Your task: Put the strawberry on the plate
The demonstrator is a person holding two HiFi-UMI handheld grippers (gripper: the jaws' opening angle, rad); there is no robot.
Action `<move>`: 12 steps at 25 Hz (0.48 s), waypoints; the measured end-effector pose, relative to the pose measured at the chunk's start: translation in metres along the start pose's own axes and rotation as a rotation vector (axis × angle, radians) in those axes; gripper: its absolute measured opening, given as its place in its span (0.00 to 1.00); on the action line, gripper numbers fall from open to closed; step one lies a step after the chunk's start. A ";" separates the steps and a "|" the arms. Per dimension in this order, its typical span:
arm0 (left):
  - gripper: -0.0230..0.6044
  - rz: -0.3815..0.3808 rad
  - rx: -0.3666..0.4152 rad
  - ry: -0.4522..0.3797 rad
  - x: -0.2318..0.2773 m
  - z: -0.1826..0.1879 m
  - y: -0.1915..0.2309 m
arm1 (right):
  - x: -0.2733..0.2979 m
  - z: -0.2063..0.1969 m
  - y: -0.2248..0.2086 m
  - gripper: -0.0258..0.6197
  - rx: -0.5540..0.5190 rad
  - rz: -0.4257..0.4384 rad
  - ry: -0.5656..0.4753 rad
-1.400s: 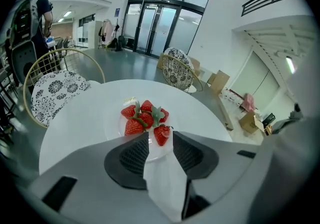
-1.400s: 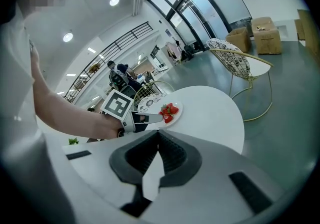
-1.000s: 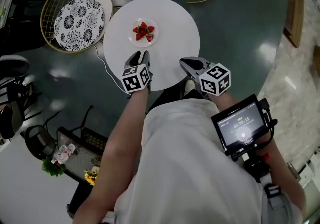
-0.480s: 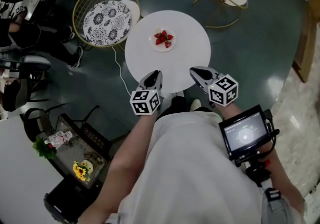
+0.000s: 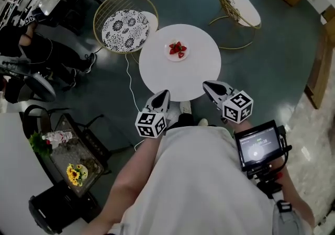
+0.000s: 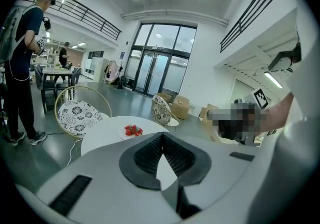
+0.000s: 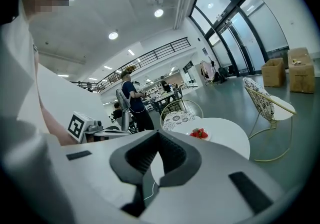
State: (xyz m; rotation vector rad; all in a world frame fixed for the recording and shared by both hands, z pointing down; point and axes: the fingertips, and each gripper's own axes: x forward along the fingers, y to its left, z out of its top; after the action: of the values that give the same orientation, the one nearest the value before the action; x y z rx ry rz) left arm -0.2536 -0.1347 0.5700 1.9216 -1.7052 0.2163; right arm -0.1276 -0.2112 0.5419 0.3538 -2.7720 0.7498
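Currently I see, at the tabletop's (image 5: 178,79) 6 o'clock edge, the left gripper (image 5: 163,94) fingers just closed, empty, and the right gripper (image 5: 207,84) fingers closed, empty. The strawberries (image 5: 177,49) lie on the plate (image 5: 178,59) toward 12 o'clock.

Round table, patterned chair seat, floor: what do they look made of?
Round table: smooth matte white top, perhaps laminate or painted board; even colour, no grain. Chair seat: likely a fabric cushion, going by the black-and-white floral print. Floor: hard, glossy, dark green, maybe epoxy or polished concrete; it shows sheen.
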 end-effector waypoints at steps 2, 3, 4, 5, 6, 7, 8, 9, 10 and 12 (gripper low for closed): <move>0.05 -0.004 0.012 -0.012 -0.003 -0.004 -0.003 | -0.004 -0.001 0.002 0.05 -0.012 0.008 -0.012; 0.05 -0.006 0.017 -0.017 -0.004 -0.005 -0.004 | -0.006 -0.002 0.002 0.05 -0.015 0.010 -0.016; 0.05 -0.008 0.023 -0.022 -0.005 -0.006 -0.005 | -0.007 -0.003 0.003 0.05 -0.017 0.013 -0.019; 0.05 -0.010 0.030 -0.027 -0.006 -0.007 -0.006 | -0.009 -0.006 0.003 0.05 -0.018 0.015 -0.022; 0.05 -0.012 0.038 -0.032 -0.005 -0.008 -0.009 | -0.011 -0.008 0.003 0.05 -0.018 0.017 -0.025; 0.05 -0.016 0.046 -0.035 -0.005 -0.009 -0.012 | -0.013 -0.010 0.003 0.05 -0.019 0.017 -0.028; 0.05 -0.019 0.053 -0.037 -0.005 -0.011 -0.015 | -0.016 -0.012 0.003 0.05 -0.019 0.017 -0.031; 0.05 -0.022 0.059 -0.038 -0.004 -0.012 -0.017 | -0.018 -0.014 0.003 0.05 -0.020 0.015 -0.033; 0.05 -0.024 0.064 -0.038 -0.004 -0.013 -0.017 | -0.018 -0.015 0.002 0.05 -0.020 0.014 -0.035; 0.05 -0.017 0.073 -0.036 -0.004 -0.014 -0.013 | -0.014 -0.016 0.003 0.05 -0.024 0.021 -0.040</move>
State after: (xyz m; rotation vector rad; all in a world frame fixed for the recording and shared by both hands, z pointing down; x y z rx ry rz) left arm -0.2390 -0.1240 0.5760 2.0033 -1.7252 0.2415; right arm -0.1126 -0.1985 0.5498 0.3393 -2.8242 0.7214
